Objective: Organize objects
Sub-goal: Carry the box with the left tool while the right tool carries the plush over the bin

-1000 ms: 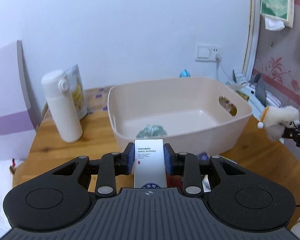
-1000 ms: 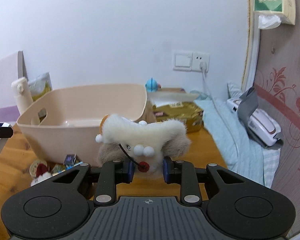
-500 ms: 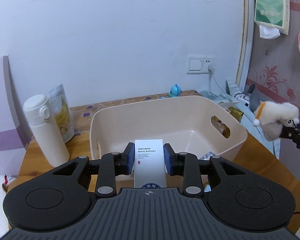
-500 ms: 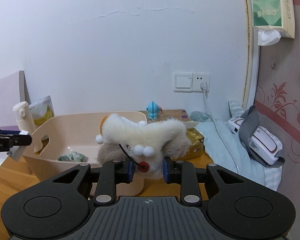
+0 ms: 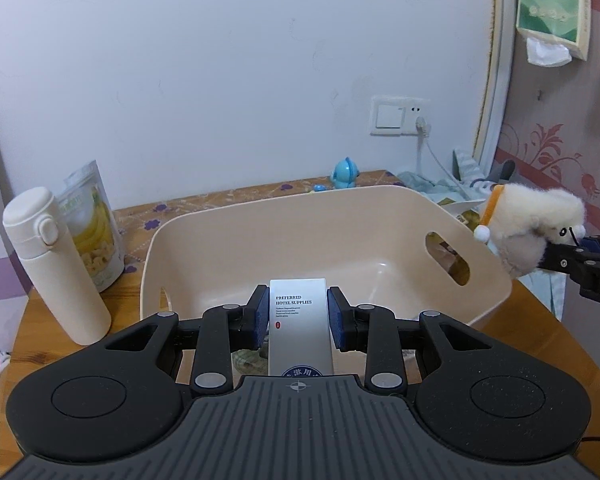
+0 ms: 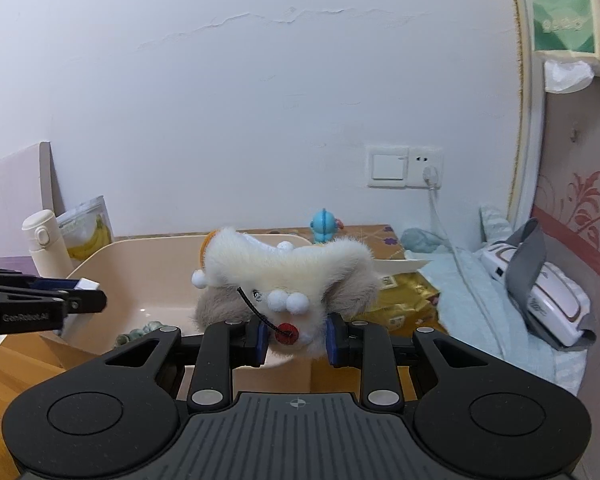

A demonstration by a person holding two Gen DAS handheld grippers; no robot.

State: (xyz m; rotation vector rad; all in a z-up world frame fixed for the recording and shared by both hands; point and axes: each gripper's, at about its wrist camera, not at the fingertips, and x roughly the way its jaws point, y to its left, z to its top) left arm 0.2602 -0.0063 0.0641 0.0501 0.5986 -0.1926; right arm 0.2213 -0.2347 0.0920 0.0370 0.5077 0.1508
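Beige plastic bin (image 5: 380, 216) | my left gripper (image 5: 298, 320) pinches white hotel-supplies box (image 5: 298, 328), right gripper (image 6: 294, 338) pinches fluffy white plush toy (image 6: 284, 276) | lower both inside the rim before releasing.

Both views are evenly and softly lit, bright with a cool cast on the white wall (image 5: 220, 80). Shadows are faint; a small glint sits on the floor of the beige basin (image 5: 382, 266). Focus is sharp throughout. Fisheye bending is strong: the door frame (image 6: 520, 120) at 3 o'clock bows, and dark vignette clips the corners at 10 and 2 o'clock.
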